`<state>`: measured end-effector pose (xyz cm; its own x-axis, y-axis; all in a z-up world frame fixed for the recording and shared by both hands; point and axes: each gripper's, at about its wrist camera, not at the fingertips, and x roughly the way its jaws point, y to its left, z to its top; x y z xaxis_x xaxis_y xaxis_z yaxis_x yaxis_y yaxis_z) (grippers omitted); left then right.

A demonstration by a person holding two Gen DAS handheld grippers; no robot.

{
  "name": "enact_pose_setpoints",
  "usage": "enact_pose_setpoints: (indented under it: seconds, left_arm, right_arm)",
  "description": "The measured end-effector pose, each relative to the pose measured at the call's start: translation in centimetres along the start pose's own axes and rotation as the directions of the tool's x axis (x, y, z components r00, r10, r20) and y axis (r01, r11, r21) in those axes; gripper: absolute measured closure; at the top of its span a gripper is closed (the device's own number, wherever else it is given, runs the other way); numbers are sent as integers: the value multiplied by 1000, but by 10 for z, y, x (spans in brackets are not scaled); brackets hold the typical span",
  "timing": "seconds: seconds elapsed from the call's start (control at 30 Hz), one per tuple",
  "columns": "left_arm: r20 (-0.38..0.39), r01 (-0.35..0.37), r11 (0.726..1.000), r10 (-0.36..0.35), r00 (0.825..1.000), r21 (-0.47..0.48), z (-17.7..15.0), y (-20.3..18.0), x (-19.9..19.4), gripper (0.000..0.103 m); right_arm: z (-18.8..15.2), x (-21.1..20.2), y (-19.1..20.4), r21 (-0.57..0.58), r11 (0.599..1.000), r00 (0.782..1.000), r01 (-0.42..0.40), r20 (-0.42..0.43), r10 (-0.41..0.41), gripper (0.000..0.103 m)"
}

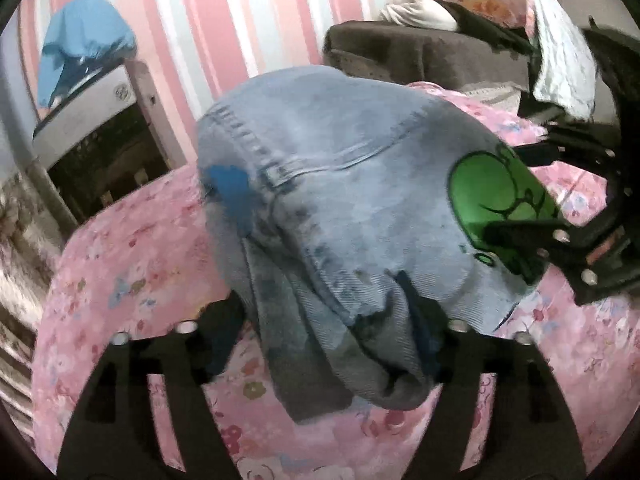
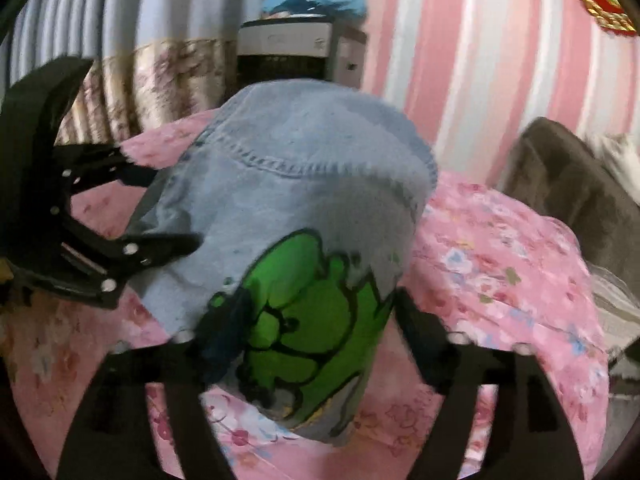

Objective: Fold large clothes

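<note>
**Denim garment lifted between both tools, mid-fold**

Light-blue denim garment (image 1: 340, 200) with a green cartoon print (image 1: 496, 204) hangs bunched above the pink floral bedspread (image 1: 132, 280), apparently raised so one part can be carried over another.

Left tool (image 1: 320, 344): the cloth drapes down between its two fingers; they look closed on a thick bundle, though motion blur makes the contact uncertain. In the right wrist view this tool (image 2: 160, 208) sits at the garment's left side.

Right tool (image 2: 304, 336): fingers pinch the printed edge, with the cloth filling the gap. Holding two opposite edges keeps the heavy denim spread rather than collapsing.
</note>
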<state>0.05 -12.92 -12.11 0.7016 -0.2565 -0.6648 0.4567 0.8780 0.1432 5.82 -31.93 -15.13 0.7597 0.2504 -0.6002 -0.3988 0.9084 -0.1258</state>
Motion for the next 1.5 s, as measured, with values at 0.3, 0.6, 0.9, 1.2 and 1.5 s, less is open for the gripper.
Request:
enact_pose_setpoints:
  seconds: [0.3, 0.6, 0.9, 1.2, 1.5]
  left_arm:
    - [68, -7, 997, 13, 998, -83, -1, 35, -46, 3]
    - [72, -83, 951, 109, 991, -296, -2, 98, -95, 3]
    - [129, -158, 894, 231, 965, -419, -23, 126, -113, 3]
    - [289, -312, 862, 441, 850, -399, -56, 92, -104, 3]
    - [277, -355, 861, 463, 842, -363, -71, 83, -81, 3]
  right_arm:
    - [0, -54, 4, 118, 971, 976, 208, 48, -214, 2]
    - [5, -72, 21, 373, 900, 965, 226, 40, -259, 2]
    - [10, -80, 59, 403, 874, 928, 270, 134, -348, 2]
    - [-15, -64, 81, 405, 869, 881, 285, 247, -404, 2]
    - [-17, -69, 88, 408, 864, 853, 294, 297, -430, 2]
